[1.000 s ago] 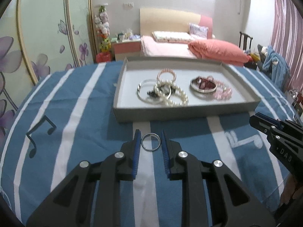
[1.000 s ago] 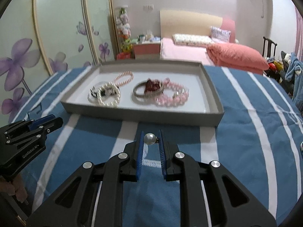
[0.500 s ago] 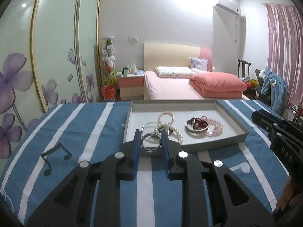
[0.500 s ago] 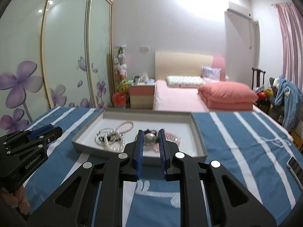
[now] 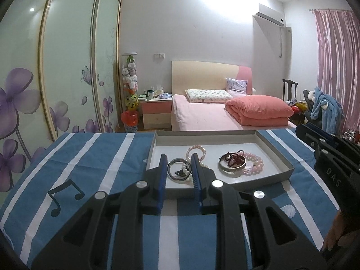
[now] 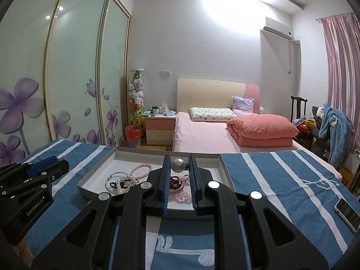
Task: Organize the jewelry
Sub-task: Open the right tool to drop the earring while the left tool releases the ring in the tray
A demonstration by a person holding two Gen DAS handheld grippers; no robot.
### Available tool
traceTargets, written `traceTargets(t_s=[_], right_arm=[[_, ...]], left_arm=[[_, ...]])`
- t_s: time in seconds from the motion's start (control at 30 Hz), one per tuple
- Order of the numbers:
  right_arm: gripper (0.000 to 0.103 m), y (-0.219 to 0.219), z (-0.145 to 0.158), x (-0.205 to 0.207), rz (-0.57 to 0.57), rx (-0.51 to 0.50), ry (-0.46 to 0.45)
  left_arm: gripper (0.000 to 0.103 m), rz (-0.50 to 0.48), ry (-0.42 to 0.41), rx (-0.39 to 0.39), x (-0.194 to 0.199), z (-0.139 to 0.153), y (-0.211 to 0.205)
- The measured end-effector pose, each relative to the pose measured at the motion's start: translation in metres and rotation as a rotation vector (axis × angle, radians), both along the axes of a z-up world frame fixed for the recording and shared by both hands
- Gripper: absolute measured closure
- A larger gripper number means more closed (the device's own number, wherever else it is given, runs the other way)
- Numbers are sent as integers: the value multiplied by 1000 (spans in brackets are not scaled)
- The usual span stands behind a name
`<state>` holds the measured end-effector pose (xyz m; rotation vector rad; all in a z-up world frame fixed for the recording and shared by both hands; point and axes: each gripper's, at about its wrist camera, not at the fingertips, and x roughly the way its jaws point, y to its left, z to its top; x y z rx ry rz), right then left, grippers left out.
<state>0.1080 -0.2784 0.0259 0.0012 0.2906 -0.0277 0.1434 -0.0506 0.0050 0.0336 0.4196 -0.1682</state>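
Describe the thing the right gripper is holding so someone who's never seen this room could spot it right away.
Start at the blue and white striped cloth and find the grey tray of jewelry on it. In front of the tray, the right gripper pinches a silver pearl bead between its blue fingers. Unlike the strung bracelets in the tray, it is one single, large, grey-silver ball.

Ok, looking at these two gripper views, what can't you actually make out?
- Left wrist view: the pearl strand in the tray is mostly hidden behind the left gripper, which holds a ring.
- Right wrist view: the pink bead bracelet is partly covered by the right gripper, which holds a pearl bead.
- Right wrist view: the phone is cut off by the edge.
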Motion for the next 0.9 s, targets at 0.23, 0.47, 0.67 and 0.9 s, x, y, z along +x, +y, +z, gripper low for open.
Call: traceTargets(t_s=[0.23,0.47,0.67,0.9], right_arm=[[86,2,2,0,-2,0,-14],[86,2,4,6,-7,-2,-31],[86,-2,2,23,-14,7,-24],[86,-12,-7,57,-11,50,36]], left_arm=[[81,-6,1,3,4,1,-2],[81,-9,-1,11,12,1,-4],[81,-9,4,11,31,0,-8],[81,-16,30,1,65,-6,-15]])
